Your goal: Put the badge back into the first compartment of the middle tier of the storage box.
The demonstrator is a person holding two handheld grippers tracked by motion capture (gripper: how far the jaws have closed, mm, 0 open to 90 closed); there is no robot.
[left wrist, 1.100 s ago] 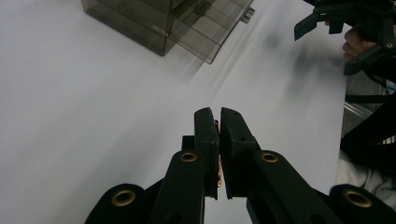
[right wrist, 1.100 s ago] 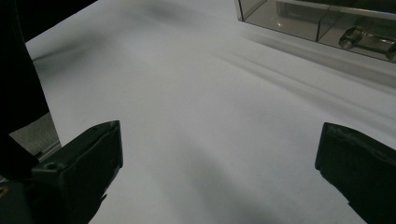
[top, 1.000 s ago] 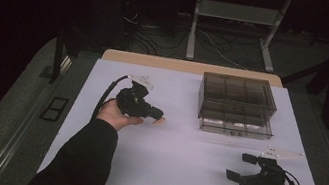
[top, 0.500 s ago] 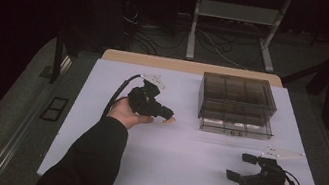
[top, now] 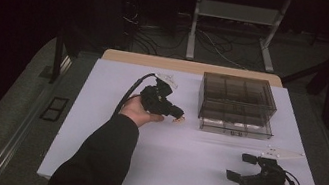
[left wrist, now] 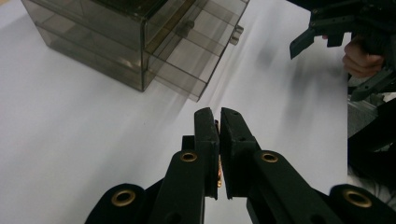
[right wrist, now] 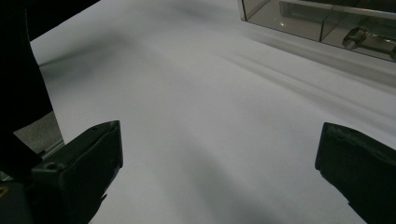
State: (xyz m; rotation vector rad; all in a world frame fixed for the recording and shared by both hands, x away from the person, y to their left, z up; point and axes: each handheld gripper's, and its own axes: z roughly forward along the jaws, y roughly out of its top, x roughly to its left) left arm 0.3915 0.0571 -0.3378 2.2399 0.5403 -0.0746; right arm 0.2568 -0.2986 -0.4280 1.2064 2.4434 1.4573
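Left gripper (left wrist: 218,140) has its jaws pressed nearly together on a thin copper-coloured piece (left wrist: 218,163), too small to identify; the smoky clear drawer box (top: 236,104) sits just ahead of it. Right gripper (top: 244,167) rests well apart from it on the white table (top: 96,126), jaws spread wide, holding nothing

Open tabletop (top: 181,161) before drawer box (top: 236,104)
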